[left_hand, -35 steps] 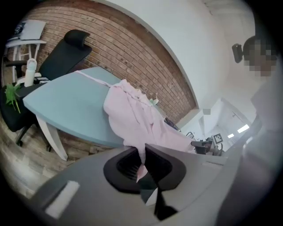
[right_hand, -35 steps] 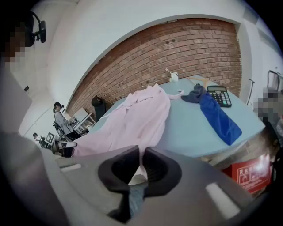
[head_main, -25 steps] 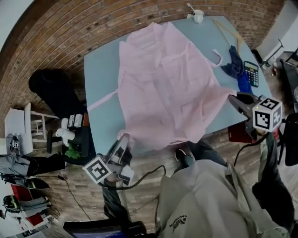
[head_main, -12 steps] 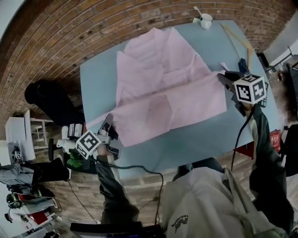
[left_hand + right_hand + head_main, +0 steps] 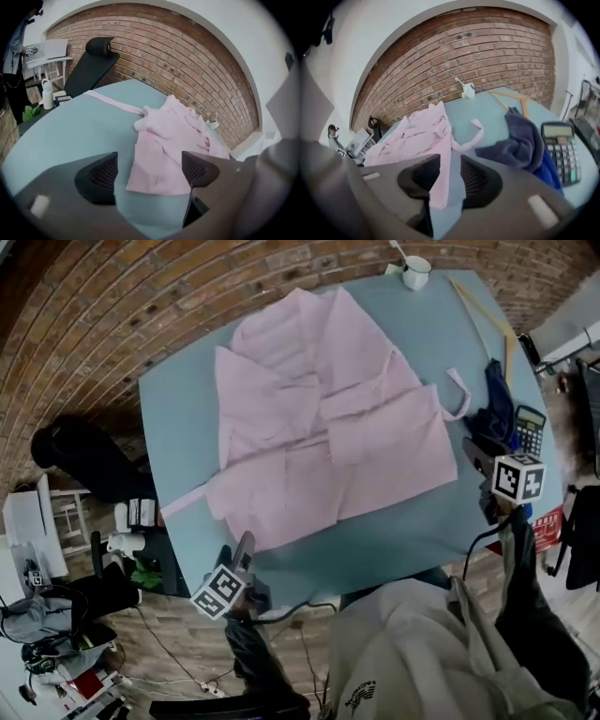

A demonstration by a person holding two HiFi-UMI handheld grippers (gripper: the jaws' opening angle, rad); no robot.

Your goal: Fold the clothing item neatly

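Both my pairs of jaws have just been opening, and both now hold nothing. My left gripper has its jaws spread wide. The garment's near corner shows in the gap, but it lies flat on the surface just ahead of the pads, untouched. My right gripper has its jaws parted less far. A strip of the garment's side edge shows between them, lying on the surface ahead, and neither pad presses on it.

Ahead of me, between the two pairs of jaws, the garment's near part lies doubled up over its middle, so I judge one fold laid (a little slanted, and its near edge is not square to the surface's edge). Farther off, the upper part with collar and sleeves is spread in a single layer and rumpled. One tie trails out ahead of my left jaws and to their left, toward the surface's edge. A second tie loops out beyond my right jaws, close to a blue cloth.

As I read it, most of the job is left: sides and sleeves brought in, both ties tucked, the far part folded down, and the edges squared.
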